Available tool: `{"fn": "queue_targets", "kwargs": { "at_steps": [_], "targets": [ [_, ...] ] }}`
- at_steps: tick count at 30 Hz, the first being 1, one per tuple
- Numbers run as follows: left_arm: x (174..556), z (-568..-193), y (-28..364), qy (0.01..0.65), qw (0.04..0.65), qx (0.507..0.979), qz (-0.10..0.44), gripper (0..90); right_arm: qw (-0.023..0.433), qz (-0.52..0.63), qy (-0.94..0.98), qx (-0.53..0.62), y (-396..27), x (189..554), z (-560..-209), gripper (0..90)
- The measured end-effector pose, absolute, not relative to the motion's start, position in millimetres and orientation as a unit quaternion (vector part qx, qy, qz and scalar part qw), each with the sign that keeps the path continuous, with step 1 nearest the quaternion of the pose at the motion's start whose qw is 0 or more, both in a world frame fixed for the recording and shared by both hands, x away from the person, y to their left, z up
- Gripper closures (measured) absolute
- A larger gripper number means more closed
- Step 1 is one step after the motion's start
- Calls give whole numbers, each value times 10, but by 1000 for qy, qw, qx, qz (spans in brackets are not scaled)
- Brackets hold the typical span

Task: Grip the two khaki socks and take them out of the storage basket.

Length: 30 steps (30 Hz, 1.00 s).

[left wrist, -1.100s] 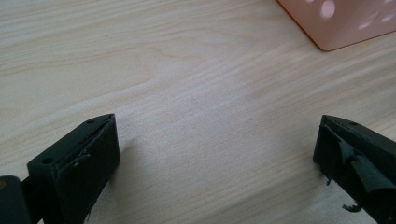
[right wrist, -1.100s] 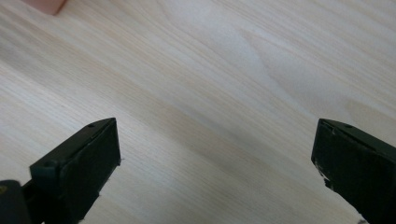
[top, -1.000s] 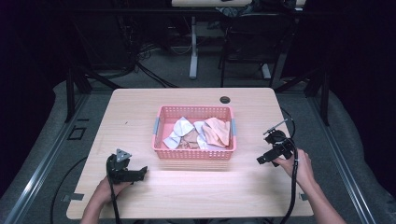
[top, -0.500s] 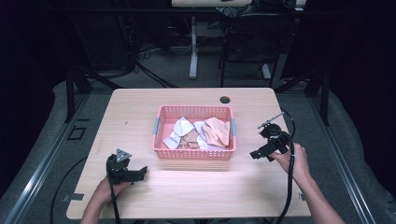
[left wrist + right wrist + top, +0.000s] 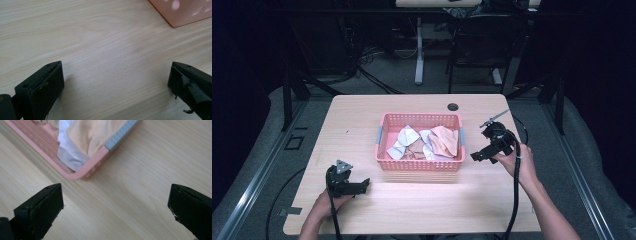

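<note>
Sitting near the middle of the pale wooden table: a pink perforated basket with grey handle strips on its two short ends, holding a loose heap of cloths, among them a peach cloth toward the right end and a white cloth toward the left. Hovering just beside the basket's right end, above bare wood, with jaws spread wide and gripping nothing: the right gripper, carried in the person's right hand, its cable trailing down along the forearm. Looking along those two black jaws in the right gripper view, with the basket's rounded near corner lying just beyond them at upper left, the grey handle strip running up from that corner, and peach and white cloth bulging against the rim behind it; nothing lying between the jaws but table grain. Resting low near the table's front left, well apart from the basket: the left gripper, held in the left hand, grey three-cornered plate on top, jaws likewise gaping wide and empty. Showing in the left gripper view: plain wood between the jaws and a pink corner of the basket at upper right. Lying by the far edge of the table: a small dark round thing, too small to identify.
</note>
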<state>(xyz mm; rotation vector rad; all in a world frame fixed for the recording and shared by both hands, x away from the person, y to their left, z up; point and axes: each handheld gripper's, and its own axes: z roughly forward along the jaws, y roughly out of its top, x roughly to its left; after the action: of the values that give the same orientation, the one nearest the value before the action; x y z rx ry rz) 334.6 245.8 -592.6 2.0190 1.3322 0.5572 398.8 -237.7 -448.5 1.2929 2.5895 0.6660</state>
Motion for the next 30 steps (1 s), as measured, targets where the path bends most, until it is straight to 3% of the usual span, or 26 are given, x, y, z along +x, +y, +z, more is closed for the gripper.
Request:
{"fn": "queue_targets", "kwargs": {
  "at_steps": [15, 18, 30],
  "targets": [
    [3346, -5926, 2458, 508, 323, 770, 212, 4, 84, 235, 878, 409, -1917, 4260, -4267, 17],
    [3346, -5926, 2458, 508, 324, 770, 212, 4, 80, 230, 882, 403, -1767, 4385, -4244, 91],
    [3346, -5926, 2458, 508, 323, 770, 212, 4, 69, 199, 889, 405, -1456, 4669, -4398, 181]
  ]
}}
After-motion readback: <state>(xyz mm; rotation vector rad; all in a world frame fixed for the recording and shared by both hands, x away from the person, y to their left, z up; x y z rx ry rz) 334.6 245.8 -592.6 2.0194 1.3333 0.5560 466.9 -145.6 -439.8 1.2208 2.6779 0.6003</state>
